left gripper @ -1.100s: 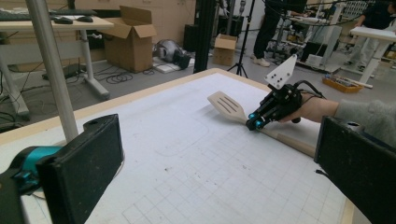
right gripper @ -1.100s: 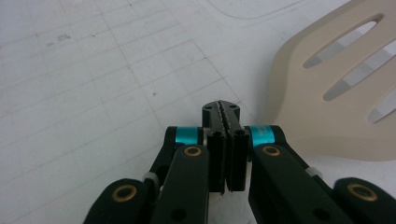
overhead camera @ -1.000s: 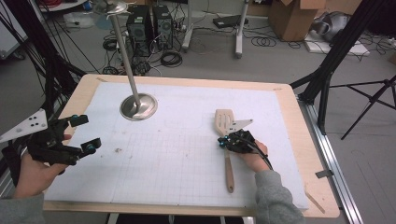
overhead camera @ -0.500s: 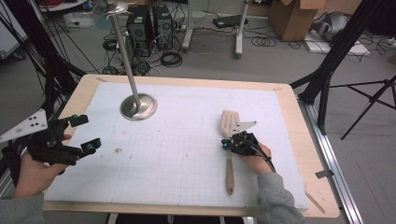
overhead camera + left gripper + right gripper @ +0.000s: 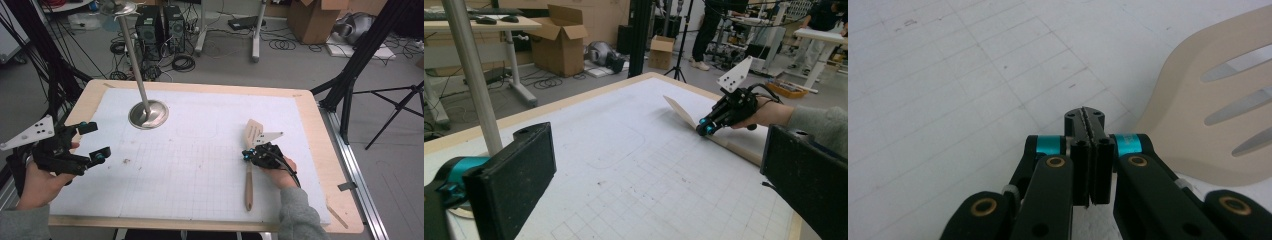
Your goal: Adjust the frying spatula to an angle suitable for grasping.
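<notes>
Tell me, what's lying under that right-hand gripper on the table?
A wooden slotted spatula lies on the white gridded mat by the shut right gripper. Its blade and handle end show; the stretch beneath the gripper is hidden.

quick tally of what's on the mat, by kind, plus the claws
Wooden slotted spatula: 1
Metal stand, round base with upright pole: 1
Hand-held claws: 2, the left claw and the right claw
Total: 4
</notes>
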The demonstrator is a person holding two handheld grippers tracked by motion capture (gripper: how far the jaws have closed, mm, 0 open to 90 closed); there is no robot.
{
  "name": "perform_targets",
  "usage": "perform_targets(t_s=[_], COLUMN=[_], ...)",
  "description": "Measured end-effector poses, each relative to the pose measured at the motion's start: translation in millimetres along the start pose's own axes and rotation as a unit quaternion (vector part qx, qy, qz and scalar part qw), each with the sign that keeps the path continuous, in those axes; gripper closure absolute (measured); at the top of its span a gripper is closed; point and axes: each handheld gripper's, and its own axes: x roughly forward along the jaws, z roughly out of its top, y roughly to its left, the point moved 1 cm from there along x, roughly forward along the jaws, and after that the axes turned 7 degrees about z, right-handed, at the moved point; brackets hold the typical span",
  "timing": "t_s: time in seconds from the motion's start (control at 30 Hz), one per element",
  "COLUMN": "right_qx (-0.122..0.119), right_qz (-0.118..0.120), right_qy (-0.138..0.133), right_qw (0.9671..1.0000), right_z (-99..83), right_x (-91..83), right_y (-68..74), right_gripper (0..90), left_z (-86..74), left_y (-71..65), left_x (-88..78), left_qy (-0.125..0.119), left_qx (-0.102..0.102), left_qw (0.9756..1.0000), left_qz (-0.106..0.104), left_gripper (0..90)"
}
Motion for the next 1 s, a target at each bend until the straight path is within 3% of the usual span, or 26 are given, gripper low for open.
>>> perform_targets(t_s=[0.47,1.0], right_qx=[0.016,0.046], right_qz=[-0.014,-0.016], right_qy=[-0.001,-0.024], right_qw=[0.9998,0.9985], right_z=[-13.0,-28.5], right_x=[-13.9,-29.4], right_y=[-4.3,-9.6], right_gripper=[89.9,89.9], left_z=[1.8,3.4], left_y=[0.0,0.9], left_x=[5.0,15.1], left_qy=[-0.001,-0.001], left_qx=[0.0,0.0], left_qw=[1.0,0.9999], left_qz=[-0.006,-0.015], left_gripper=[1.8,1.8])
